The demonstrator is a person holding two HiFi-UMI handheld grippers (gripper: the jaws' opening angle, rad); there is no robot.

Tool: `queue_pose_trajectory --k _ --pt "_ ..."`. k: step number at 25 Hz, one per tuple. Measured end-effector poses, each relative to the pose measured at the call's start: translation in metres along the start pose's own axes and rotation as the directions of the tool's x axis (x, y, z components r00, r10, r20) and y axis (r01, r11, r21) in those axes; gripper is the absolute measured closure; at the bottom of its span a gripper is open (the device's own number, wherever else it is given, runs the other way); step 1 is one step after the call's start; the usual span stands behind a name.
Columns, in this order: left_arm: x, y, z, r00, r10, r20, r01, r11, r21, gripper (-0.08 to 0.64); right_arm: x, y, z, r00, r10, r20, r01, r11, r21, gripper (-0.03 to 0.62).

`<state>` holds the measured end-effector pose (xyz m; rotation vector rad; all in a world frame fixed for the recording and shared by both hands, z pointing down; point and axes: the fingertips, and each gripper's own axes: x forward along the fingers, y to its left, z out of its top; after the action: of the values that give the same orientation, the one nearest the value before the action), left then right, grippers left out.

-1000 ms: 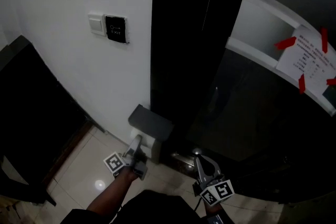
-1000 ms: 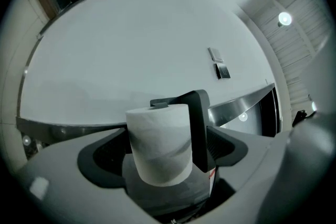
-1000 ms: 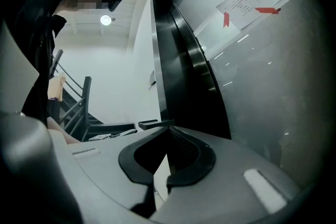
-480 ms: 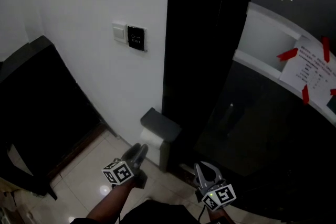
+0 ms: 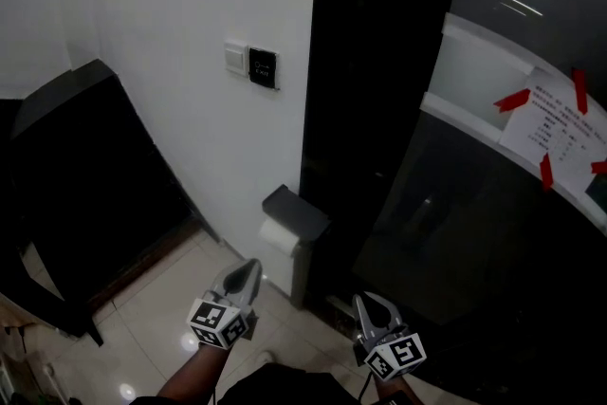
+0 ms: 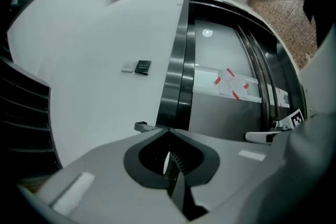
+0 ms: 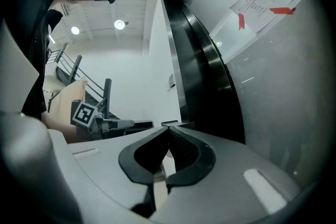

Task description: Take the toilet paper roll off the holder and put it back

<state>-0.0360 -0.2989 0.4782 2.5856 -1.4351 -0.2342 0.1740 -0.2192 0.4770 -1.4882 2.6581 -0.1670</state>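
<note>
A white toilet paper roll (image 5: 280, 238) hangs under the grey cover of its holder (image 5: 296, 211), fixed low where the white wall meets the black pillar. My left gripper (image 5: 248, 269) hovers just below and left of the roll, clear of it. Its jaws have just been closing and now stand shut with nothing between them (image 6: 168, 129). In the left gripper view the holder (image 6: 140, 126) shows small beyond the tips. My right gripper (image 5: 366, 301) hangs to the right, before the dark panel, its jaws shut and empty (image 7: 168, 127).
A switch plate and a black exit button (image 5: 264, 66) sit higher on the white wall. A dark glass panel carries a notice taped with red strips (image 5: 560, 119). A black frame (image 5: 85, 166) stands at the left. Pale floor tiles (image 5: 161, 318) lie below.
My left gripper has drawn back from the roll under the holder, risen, rolled and shut. The roll stays on the holder. The right gripper has shifted slightly.
</note>
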Motion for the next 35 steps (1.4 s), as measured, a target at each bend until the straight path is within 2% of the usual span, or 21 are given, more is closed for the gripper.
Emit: queue_pose_trajectory --k 9,15,25,31,35 --pt "-0.066 -0.033 0.014 0.995 0.065 0.072 -0.068 0.997 0.030 0.558 -0.044 0.016 -0.018 0.999 0.031 -0.012 -0.031 0.998 0.053 0.578" --pt "-0.100 -0.056 0.013 0.996 0.078 0.040 -0.081 0.993 0.086 0.558 -0.063 0.032 -0.026 0.999 0.049 -0.003 -0.049 0.996 0.078 0.578" --pt "-0.151 -0.041 0.019 0.996 0.067 0.064 -0.072 0.995 0.069 0.558 -0.074 0.067 -0.019 1.000 -0.012 0.014 0.011 0.999 0.048 0.578" --pt "-0.202 -0.019 0.029 0.996 0.061 0.062 -0.066 0.994 0.082 0.558 -0.072 0.132 -0.021 1.000 -0.008 0.004 0.008 1.000 0.018 0.578" --pt "-0.235 -0.003 0.031 0.997 0.050 0.050 -0.054 0.996 0.075 0.558 -0.082 0.169 -0.023 0.999 -0.047 0.007 0.047 0.999 0.009 0.578"
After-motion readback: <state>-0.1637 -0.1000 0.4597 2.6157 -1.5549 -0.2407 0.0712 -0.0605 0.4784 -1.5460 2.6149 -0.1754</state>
